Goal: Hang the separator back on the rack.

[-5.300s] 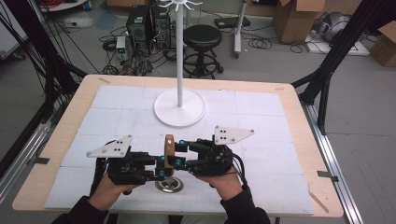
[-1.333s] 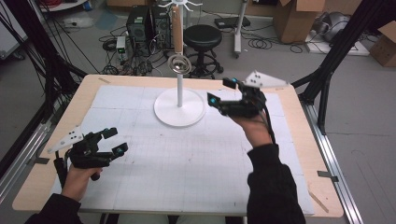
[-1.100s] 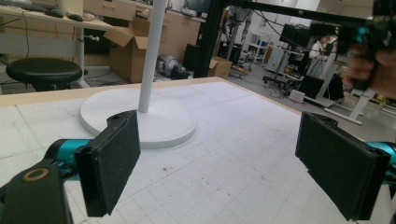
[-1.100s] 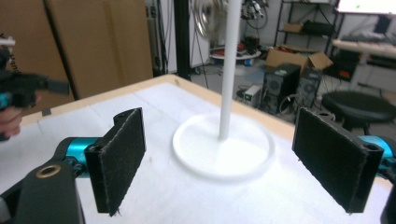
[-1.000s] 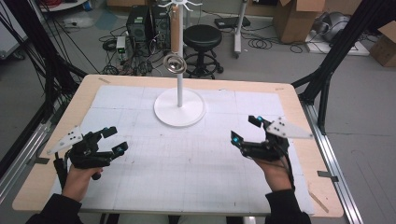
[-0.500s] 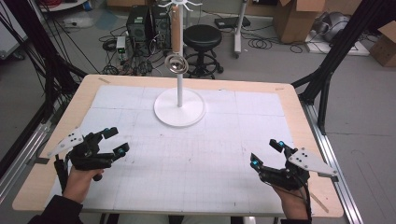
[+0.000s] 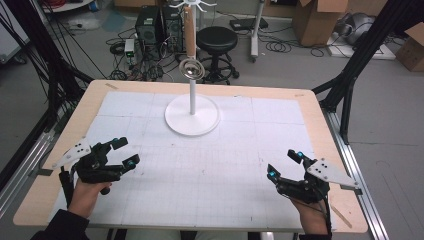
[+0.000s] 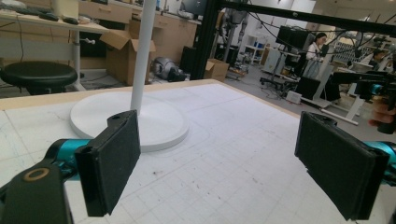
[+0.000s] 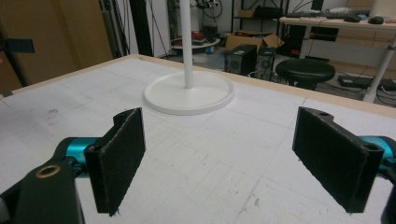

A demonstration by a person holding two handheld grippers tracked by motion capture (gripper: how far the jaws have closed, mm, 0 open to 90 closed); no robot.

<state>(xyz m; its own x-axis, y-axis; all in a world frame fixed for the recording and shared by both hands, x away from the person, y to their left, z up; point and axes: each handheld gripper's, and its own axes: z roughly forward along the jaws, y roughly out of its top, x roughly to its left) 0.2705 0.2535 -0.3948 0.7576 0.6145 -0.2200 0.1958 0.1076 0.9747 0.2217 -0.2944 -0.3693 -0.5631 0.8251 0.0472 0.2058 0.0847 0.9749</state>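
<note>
**Ladle on the rack, both hand-held grippers empty at the near corners**

The metal ladle (image 7: 190,59) with its wooden handle hangs from a hook at the top of the white stand (image 7: 192,114), bowl downward and just beside the pole — well clear of the counter (image 7: 310,107). The stand's round base sits near the middle of the far edge. The left hand-held gripper (image 7: 121,152) rests near the near-left corner, jaws spread wide and holding nothing. The right hand-held gripper (image 7: 283,164) sits near the near-right corner, jaws likewise spread and empty — both point toward the stand.
</note>
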